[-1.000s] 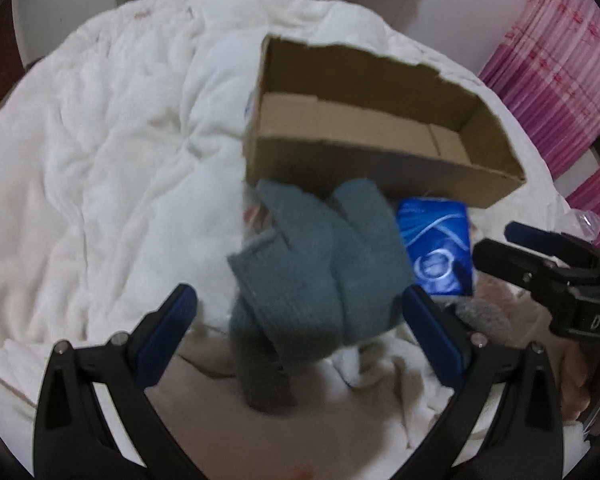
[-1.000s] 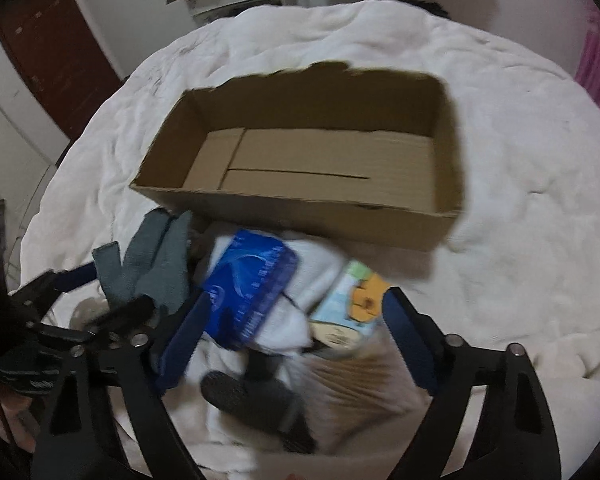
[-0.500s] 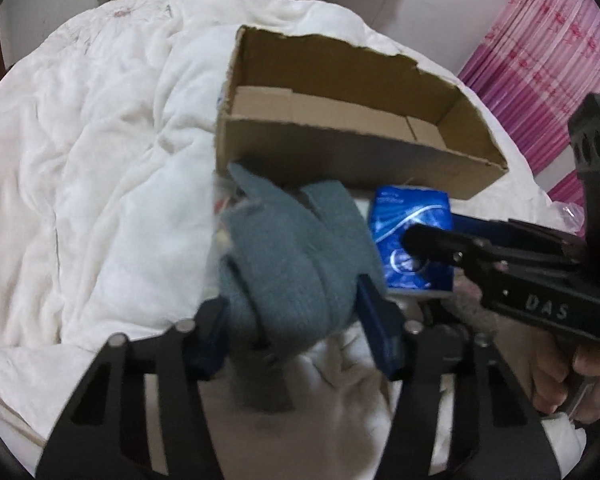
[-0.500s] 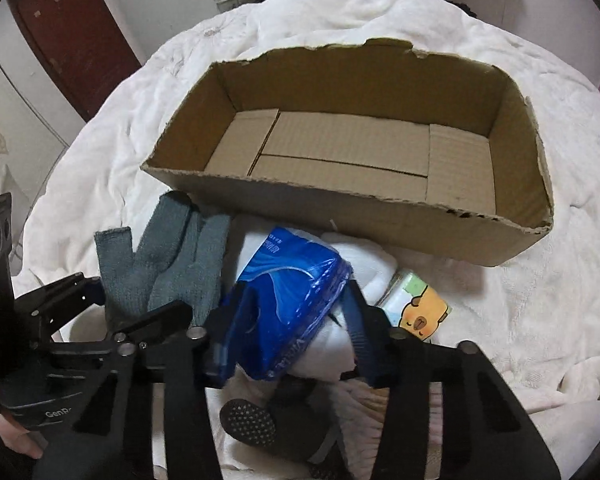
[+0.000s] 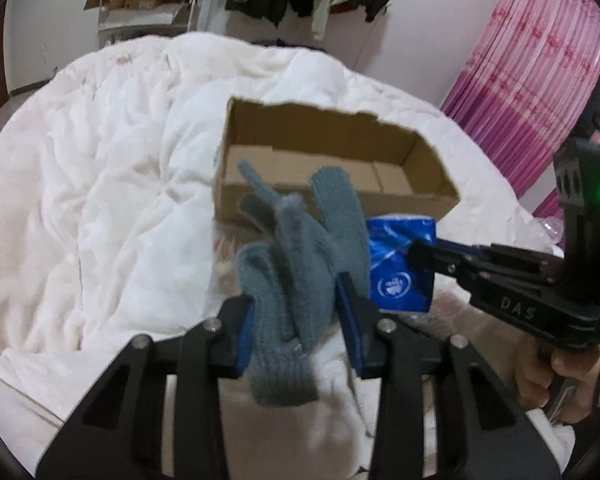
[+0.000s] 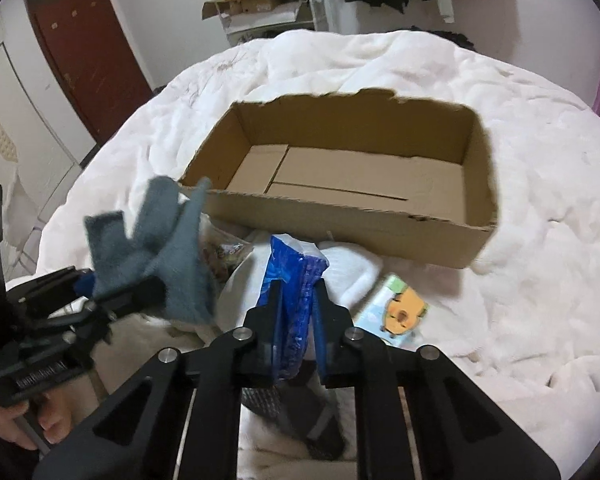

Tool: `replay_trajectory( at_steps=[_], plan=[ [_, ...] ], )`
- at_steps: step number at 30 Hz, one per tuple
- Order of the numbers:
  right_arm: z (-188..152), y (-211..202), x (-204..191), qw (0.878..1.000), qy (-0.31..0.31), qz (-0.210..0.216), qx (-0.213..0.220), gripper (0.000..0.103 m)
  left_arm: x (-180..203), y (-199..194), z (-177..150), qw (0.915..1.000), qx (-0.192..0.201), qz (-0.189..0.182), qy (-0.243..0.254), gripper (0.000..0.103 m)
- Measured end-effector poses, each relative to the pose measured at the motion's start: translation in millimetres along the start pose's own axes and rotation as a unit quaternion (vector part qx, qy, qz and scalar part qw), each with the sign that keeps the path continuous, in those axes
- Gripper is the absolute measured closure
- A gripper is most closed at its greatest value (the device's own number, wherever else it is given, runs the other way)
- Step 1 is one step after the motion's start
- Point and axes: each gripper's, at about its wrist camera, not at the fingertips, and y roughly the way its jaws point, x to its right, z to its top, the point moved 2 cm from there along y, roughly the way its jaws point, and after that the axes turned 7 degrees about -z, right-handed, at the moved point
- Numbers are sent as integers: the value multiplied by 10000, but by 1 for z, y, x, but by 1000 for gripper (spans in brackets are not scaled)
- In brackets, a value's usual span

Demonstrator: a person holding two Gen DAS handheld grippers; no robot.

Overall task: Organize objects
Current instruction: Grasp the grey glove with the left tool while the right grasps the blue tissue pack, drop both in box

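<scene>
Gripping, both jaws have just been closing: the left gripper (image 5: 296, 316) clamps the grey knit gloves (image 5: 300, 256), the right gripper (image 6: 294, 316) the blue tissue pack (image 6: 294, 280). The empty cardboard box (image 6: 340, 224) lies just beyond both, long axis left-right.

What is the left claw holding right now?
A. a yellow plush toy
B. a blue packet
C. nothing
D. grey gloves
D: in the left wrist view the left claw has just closed its blue pads on the grey gloves, lifted in front of the cardboard box; the blue packet is in the right claw.
</scene>
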Motion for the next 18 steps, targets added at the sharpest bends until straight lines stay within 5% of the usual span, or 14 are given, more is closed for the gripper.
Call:
replay_trajectory(
  at_steps=[8, 18],
  plan=[
    [32, -47, 26, 9979, 160, -284, 562, 91, 24, -11, 33, 9989, 287, -99, 347, 66],
    [81, -33, 59, 9968, 416, -466, 496, 91, 40, 22, 88, 9973, 350, -83, 639, 65]
  ],
)
